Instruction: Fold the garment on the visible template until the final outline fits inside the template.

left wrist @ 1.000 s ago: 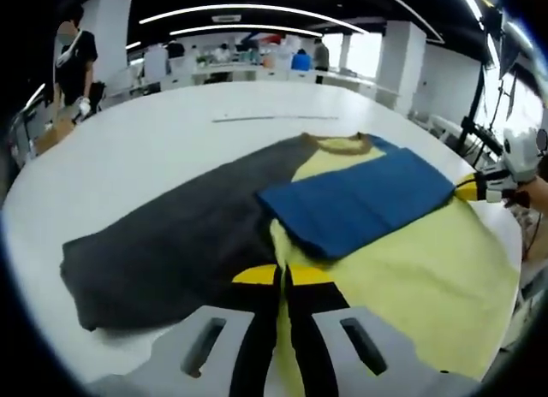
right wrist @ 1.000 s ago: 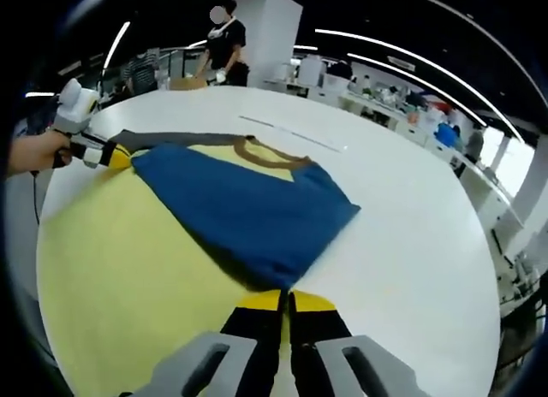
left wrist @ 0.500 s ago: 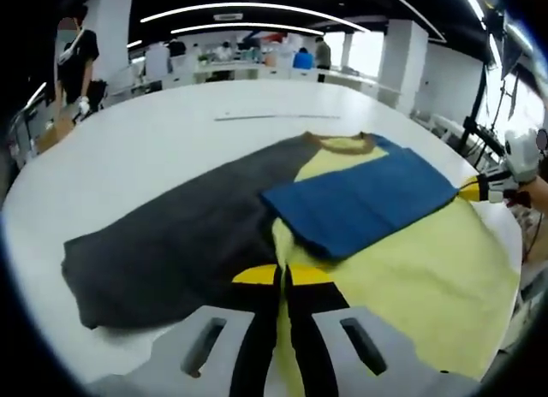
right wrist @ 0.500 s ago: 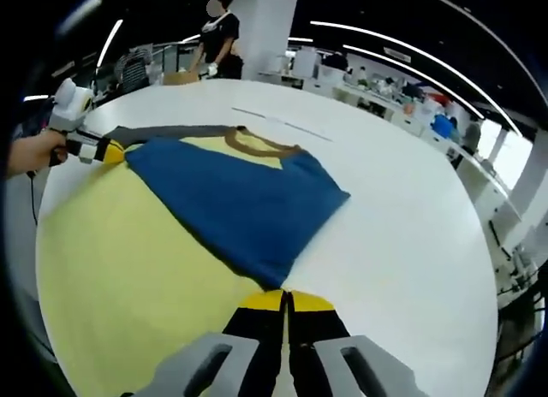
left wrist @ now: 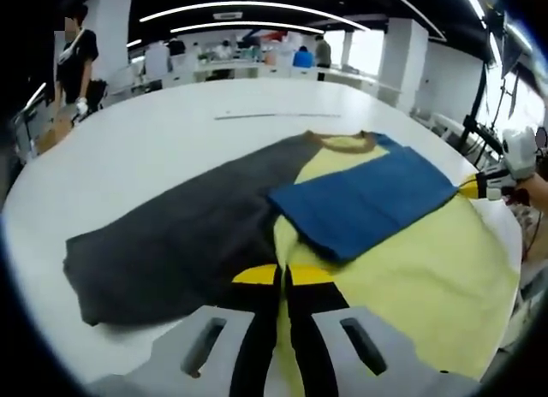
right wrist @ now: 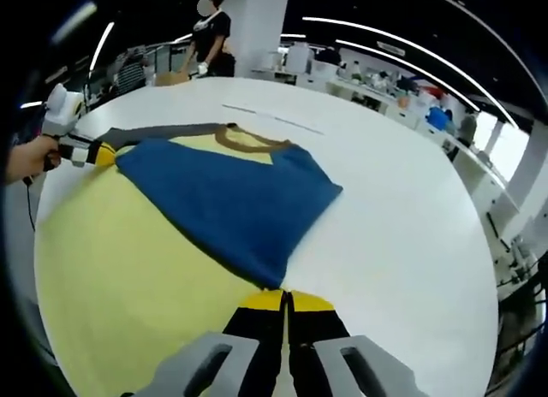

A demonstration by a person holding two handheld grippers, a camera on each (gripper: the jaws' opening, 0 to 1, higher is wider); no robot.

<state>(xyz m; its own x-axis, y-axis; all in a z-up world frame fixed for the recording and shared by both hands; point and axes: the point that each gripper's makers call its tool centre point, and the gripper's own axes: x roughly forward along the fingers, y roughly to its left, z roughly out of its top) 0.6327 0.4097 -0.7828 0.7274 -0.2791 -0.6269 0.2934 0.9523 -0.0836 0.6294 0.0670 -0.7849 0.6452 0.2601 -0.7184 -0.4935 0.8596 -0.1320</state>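
Note:
A T-shirt lies flat on the white round table [left wrist: 154,140]. Its body is yellow [left wrist: 411,260], its collar brown [left wrist: 347,140]. One dark grey sleeve [left wrist: 171,234] is spread out to the side. The blue sleeve [left wrist: 368,200] is folded across the yellow body. My left gripper [left wrist: 282,275] is shut on the fabric where the grey sleeve meets the yellow. In the right gripper view the blue sleeve [right wrist: 223,200] runs down to my right gripper [right wrist: 285,300], which is shut on the cloth at its tip. The left gripper [right wrist: 86,153], in a hand, shows at the shirt's far edge.
A thin dark line [left wrist: 274,116] is marked on the table beyond the collar. A person [left wrist: 75,63] stands past the table's far rim, with desks and pillars behind. Bare white tabletop [right wrist: 402,243] lies beside the blue sleeve. The right gripper [left wrist: 484,185] shows at the table's edge.
The blue sleeve's edge has slid a little toward the right gripper across the yellow body. Both grippers stay shut, and the right gripper view has drifted slightly.

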